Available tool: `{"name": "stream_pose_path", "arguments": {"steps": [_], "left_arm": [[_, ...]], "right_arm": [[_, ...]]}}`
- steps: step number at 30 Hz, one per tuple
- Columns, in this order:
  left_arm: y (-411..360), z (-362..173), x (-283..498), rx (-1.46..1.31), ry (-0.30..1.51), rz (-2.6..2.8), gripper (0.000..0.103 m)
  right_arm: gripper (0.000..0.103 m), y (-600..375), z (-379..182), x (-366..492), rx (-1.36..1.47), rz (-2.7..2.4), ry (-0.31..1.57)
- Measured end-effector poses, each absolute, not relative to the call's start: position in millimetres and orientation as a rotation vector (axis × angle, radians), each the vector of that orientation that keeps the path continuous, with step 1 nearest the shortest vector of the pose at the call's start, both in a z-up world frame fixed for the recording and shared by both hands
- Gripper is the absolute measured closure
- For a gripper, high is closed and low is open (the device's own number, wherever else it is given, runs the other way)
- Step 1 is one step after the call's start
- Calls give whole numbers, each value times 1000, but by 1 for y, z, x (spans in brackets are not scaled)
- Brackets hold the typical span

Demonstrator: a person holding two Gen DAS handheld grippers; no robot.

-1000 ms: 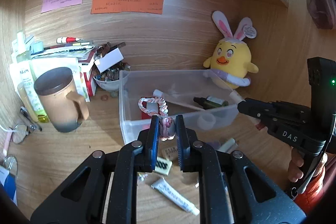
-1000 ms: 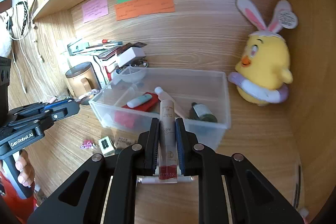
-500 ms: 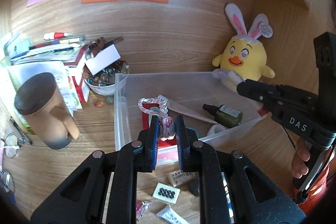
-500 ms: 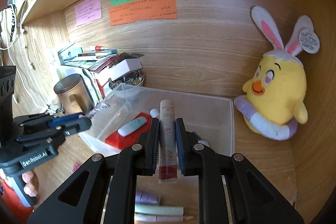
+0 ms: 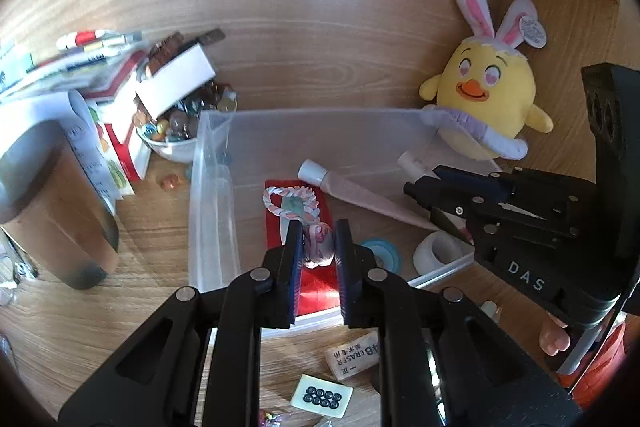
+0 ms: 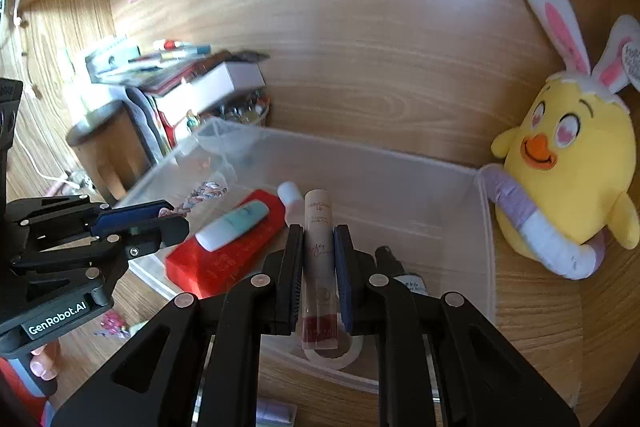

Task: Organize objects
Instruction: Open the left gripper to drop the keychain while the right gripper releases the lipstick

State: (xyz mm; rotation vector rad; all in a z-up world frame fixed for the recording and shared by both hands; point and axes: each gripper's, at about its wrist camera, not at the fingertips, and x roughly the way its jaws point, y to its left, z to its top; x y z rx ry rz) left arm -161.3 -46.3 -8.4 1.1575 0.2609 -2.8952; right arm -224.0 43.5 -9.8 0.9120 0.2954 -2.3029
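Observation:
A clear plastic bin (image 5: pixel 208 211) stands on the wooden desk, also in the right wrist view (image 6: pixel 486 227). My left gripper (image 5: pixel 318 247) is shut on a pink-and-white braided hair tie (image 5: pixel 290 201) and holds it over the bin's front part, above a red box (image 5: pixel 316 287). My right gripper (image 6: pixel 318 259) is shut on a lip tint tube (image 6: pixel 318 259) with a red end, held over the bin. The left gripper also shows in the right wrist view (image 6: pixel 168 223), the right one in the left wrist view (image 5: pixel 416 187).
The bin holds a pink tube (image 5: pixel 360 195), a tape roll (image 5: pixel 436 255), a dark bottle (image 6: pixel 396 267) and a teal case (image 6: pixel 232 223). A plush chick (image 5: pixel 484 99) sits right of the bin. A mug (image 5: pixel 44 195) and bowl (image 5: pixel 172 147) stand left. An eraser (image 5: pixel 352 355) lies in front.
Both grippers have moved forward and now hold their items over the bin's inside. Both stay shut on what they hold.

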Motion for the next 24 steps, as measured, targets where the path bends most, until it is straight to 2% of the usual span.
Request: {"name": "stream_pose_path", "arguments": {"steps": [9, 13, 15, 16, 17, 19, 24], "left_arm": [[-41, -13, -162, 1197, 230, -2894, 87], [-40, -12, -161, 1206, 243, -2899, 81], [-39, -11, -161, 1203, 239, -2899, 74], [-38, -10, -160, 1197, 232, -2895, 65], [-38, -9, -159, 1186, 227, -2895, 57], [-37, -4, -156, 1164, 220, -2898, 53], [-40, 5, -149, 1139, 236, -2904, 40]], "right_arm": [[89, 36, -21, -228, 961, -2271, 316], [89, 34, -21, -227, 971, -2266, 323], [89, 35, -19, -227, 974, -2262, 320], [88, 35, -18, -227, 979, -2255, 320], [87, 36, -16, -227, 982, -2250, 317], [75, 39, -12, -224, 972, -2253, 311], [56, 47, 3, -213, 910, -2292, 320]]}}
